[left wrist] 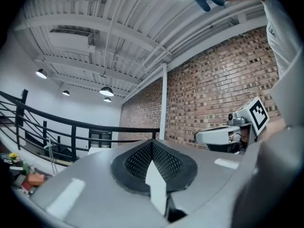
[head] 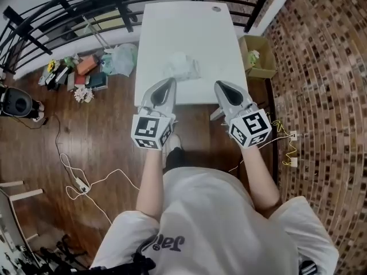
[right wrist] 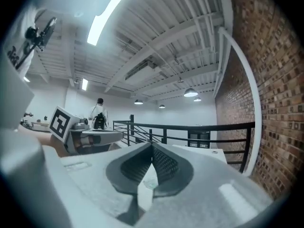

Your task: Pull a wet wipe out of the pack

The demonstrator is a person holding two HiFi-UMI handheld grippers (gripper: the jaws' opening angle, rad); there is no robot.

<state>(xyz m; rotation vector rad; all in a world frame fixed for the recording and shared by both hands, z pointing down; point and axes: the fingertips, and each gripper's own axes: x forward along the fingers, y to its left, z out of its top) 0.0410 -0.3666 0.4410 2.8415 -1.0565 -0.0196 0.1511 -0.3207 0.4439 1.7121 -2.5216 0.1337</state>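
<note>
Both my tools are pinched shut on nothing, left tool (head: 170, 81) and right tool (head: 218, 85) over the near edge of the surface (head: 189, 27). The wet wipe pack (head: 182, 66) lies mid-surface. Guessing wipes are limp, damp and light, so I'd pinch whatever sheet pokes out on top.

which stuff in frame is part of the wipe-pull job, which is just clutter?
Job:
- wipe pack, on the white table
- left gripper and right gripper, both shut and empty

Lying about:
- cardboard box
- plastic bag
- books and flowers on the floor
- power strip
- small round thing at the table's far edge
</note>
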